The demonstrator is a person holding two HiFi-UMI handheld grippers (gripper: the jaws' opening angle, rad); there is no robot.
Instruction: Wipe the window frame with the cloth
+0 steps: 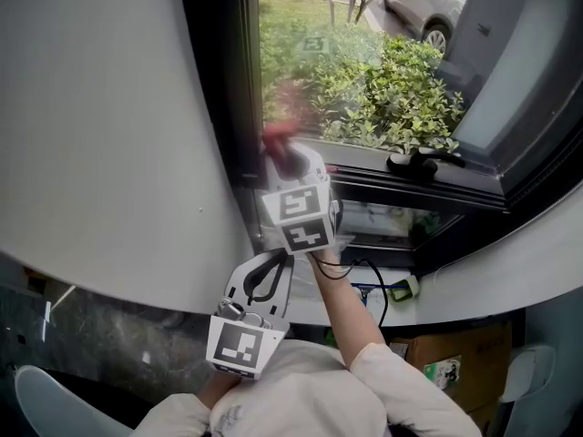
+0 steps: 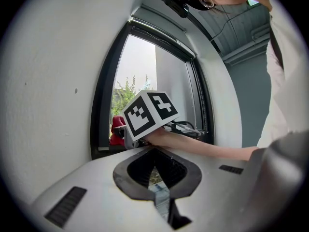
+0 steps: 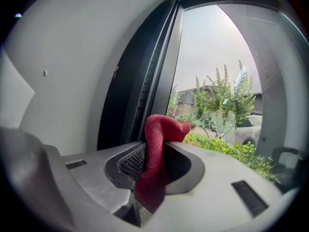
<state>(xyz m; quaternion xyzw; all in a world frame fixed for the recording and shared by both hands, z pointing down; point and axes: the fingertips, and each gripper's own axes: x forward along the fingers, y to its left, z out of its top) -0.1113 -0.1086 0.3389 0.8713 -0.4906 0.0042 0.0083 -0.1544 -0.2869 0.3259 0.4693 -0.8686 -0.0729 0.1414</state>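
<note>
**Q:** Head view?
**A:** Right gripper [image 1: 284, 153] is at centre frame, held up to the foot of the dark upright of the frame [image 1: 223, 80]. The red cloth [image 1: 281, 137] shows as a blur at its tip, against the upright. I cannot confirm that the two touch. Left gripper [image 1: 271, 267] is lower centre, just below the right one and apart from the window. The white wall [image 1: 100, 107] fills the left. Shrubs [image 1: 392, 89] and a car [image 1: 428, 7] lie beyond the glass, upper right.

**Q:** Left gripper view?
**A:** Its fingers are pressed close, with only a thin slit between them and nothing in it. The right gripper's marker cube is at centre frame, with the cloth red at its left, low in the window opening. A bare forearm [image 2: 212, 151] runs off to the right.

**Q:** Right gripper view?
**A:** Its fingers pinch the cloth, which stands at centre frame. One fold rises above the pads and curls right, and the rest hangs down between them. The upright climbs just behind it, from centre to the top of the frame. The wall is at left, and greenery is behind the glass at right.
</note>
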